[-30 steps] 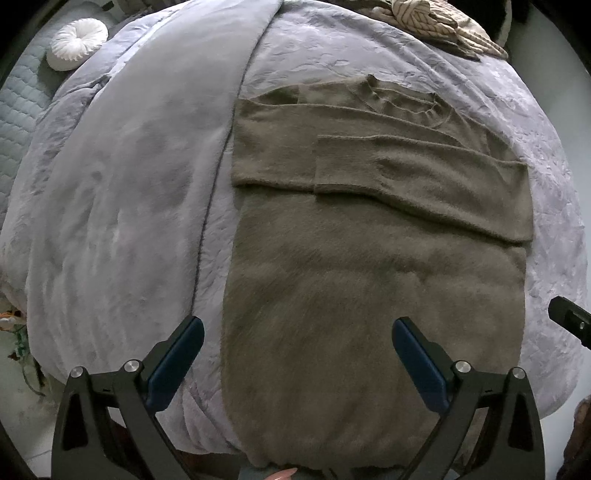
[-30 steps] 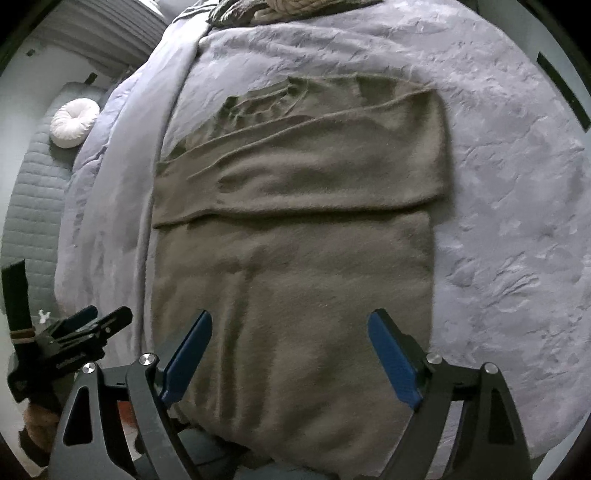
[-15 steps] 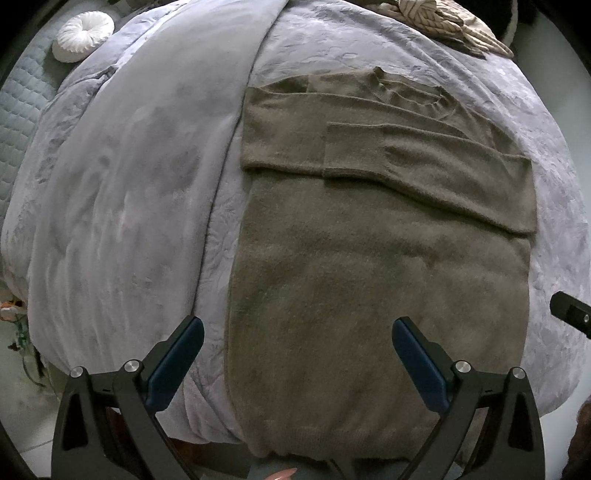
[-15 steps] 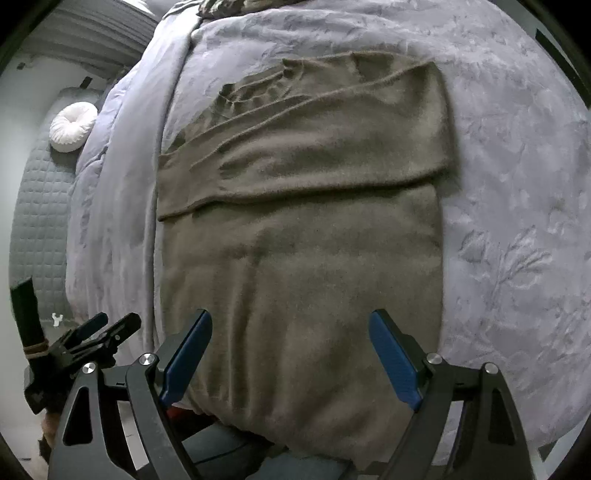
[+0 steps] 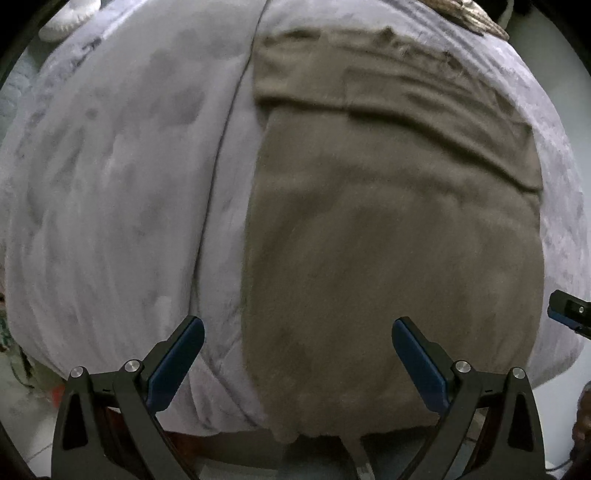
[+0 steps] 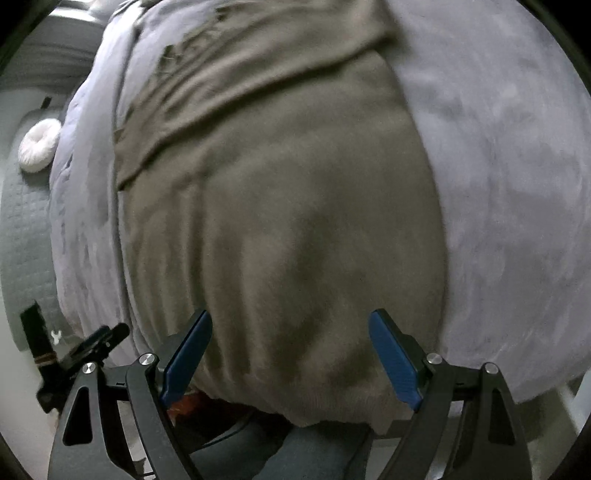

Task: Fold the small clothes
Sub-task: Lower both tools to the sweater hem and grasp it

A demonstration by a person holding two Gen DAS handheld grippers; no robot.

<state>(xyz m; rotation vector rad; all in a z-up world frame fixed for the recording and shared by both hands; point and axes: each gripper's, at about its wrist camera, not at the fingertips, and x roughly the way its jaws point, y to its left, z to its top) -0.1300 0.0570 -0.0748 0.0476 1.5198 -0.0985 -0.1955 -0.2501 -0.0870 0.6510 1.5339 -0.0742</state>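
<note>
In the left wrist view, an olive-brown sweater (image 5: 388, 229) is seen spread flat on a grey blanket (image 5: 122, 192) that covers the bed. Its sleeves are folded across the chest at the far end, and its hem hangs slightly over the near edge of the bed. The left hand-held gripper (image 5: 297, 354) is held above the sweater's near left corner with its blue-padded fingers (image 5: 175, 363) spread wide and nothing between them; one finger is seen over the blanket just left of the sweater, the other over the sweater's lower part. The tip of the right hand-held gripper (image 5: 570, 314) is seen beyond the sweater's right edge. A round white cushion (image 5: 70, 18) lies far off to the sweater's upper left, and a knotted beige item (image 5: 476, 18) beyond its collar. In the right wrist view, the sweater (image 6: 295, 206) fills the middle of the frame, which is blurred. The right hand-held gripper (image 6: 290, 356) is held over the sweater's hem, jaws wide apart and empty, both pads seen over the knit. The left hand-held gripper (image 6: 88, 347) is seen to the left of the sweater's hem, and the cushion (image 6: 38, 146) farther left.
</note>
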